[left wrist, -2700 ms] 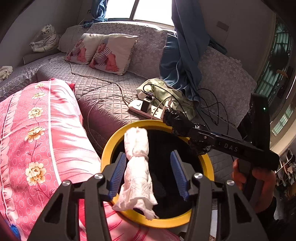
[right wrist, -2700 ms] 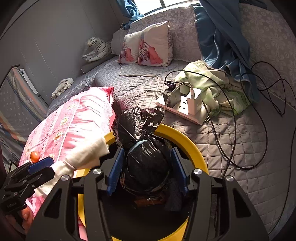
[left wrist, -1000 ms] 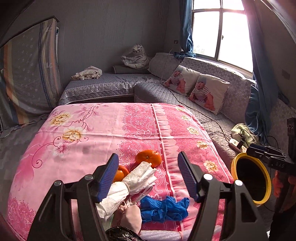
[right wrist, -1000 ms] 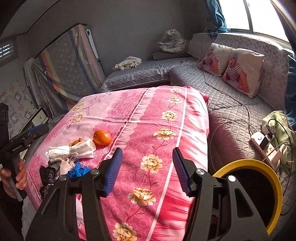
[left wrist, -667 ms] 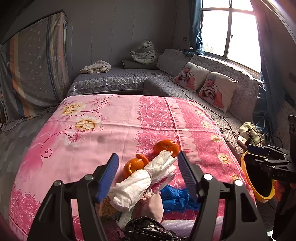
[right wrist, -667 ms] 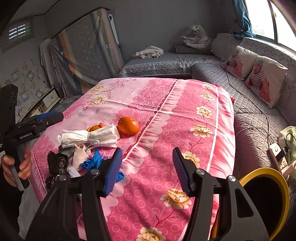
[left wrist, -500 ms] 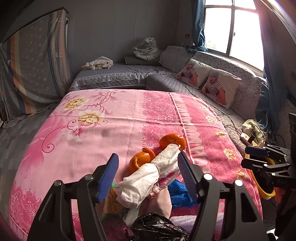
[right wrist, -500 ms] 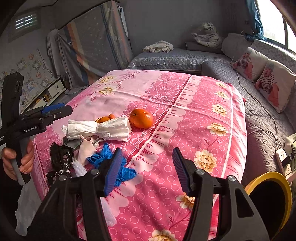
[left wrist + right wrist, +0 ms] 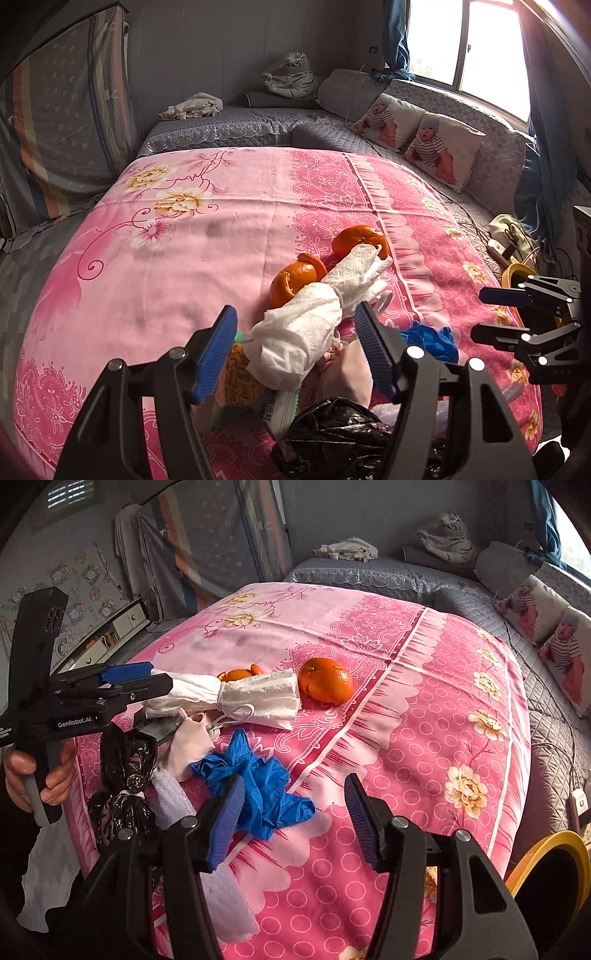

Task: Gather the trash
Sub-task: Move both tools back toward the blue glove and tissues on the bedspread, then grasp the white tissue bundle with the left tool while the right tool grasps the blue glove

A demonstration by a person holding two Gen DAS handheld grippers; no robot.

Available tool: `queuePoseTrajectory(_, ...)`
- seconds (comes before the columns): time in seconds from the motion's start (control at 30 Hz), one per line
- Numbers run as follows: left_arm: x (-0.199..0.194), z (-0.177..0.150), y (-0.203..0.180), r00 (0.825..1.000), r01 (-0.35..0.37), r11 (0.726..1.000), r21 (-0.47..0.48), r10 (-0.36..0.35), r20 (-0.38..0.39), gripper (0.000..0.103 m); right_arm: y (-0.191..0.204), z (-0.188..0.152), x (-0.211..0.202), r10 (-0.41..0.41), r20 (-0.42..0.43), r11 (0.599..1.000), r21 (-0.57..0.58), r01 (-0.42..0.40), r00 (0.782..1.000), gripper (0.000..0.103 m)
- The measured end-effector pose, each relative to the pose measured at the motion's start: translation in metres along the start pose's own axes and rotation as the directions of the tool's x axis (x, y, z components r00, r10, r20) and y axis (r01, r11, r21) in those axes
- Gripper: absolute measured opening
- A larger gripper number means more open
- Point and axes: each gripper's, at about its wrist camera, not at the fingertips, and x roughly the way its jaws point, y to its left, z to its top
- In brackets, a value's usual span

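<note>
A heap of trash lies at the near edge of the pink flowered table cover. A rolled white tissue bundle lies between the open jaws of my left gripper, which also shows in the right wrist view. Beside it are an orange peel, a whole orange, crumpled blue gloves, a knotted black bag and a pink glove. My right gripper is open and empty just right of the blue gloves. The yellow-rimmed bin stands at the lower right.
A grey quilted sofa with baby-print cushions runs behind and right of the table. A power strip with cables lies on it near the bin. A bubble-wrap roll and a snack packet lie in the heap.
Both grippers swung away from the bin back to the table. The left came in over the white tissue bundle. The right moved down toward the blue gloves. Both stay open.
</note>
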Motion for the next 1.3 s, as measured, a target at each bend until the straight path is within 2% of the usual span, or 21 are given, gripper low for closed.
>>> queuePoseTrajectory(0.57, 0.034, -0.004, 0.006, 0.997, 0.033, 0.999, -0.029, -0.035, -0.075, 0.063, 0.015, -0.002, 0.044, 0.048, -0.099, 0.997, -0.061, -0.054, 0.994, 0.053)
queuePoseTrajectory(0.9, 0.045, -0.004, 0.009, 0.994, 0.044, 0.998, -0.039, -0.047, -0.096, 0.062, 0.02, 0.002, 0.057, 0.061, -0.114, 0.994, -0.079, -0.071, 0.992, 0.051)
queuePoseTrajectory(1.13, 0.047, -0.004, 0.003, 0.993, 0.059, 0.998, -0.016, -0.06, -0.103, 0.04, 0.024, 0.001, 0.063, 0.064, -0.131, 0.992, -0.099, -0.078, 0.989, 0.04)
queuePoseTrajectory(1.2, 0.046, -0.004, 0.001, 0.993, 0.062, 0.998, -0.007, -0.063, -0.1, 0.036, 0.025, 0.001, 0.063, 0.067, -0.13, 0.991, -0.105, -0.081, 0.989, 0.036)
queuePoseTrajectory(1.23, 0.045, -0.004, 0.0, 0.993, 0.062, 0.998, -0.003, -0.062, -0.097, 0.033, 0.026, 0.0, 0.062, 0.071, -0.128, 0.99, -0.109, -0.085, 0.989, 0.029)
queuePoseTrajectory(1.3, 0.044, -0.004, -0.003, 0.994, 0.058, 0.998, 0.008, -0.057, -0.093, 0.031, 0.027, 0.0, 0.061, 0.076, -0.128, 0.989, -0.115, -0.091, 0.989, 0.026)
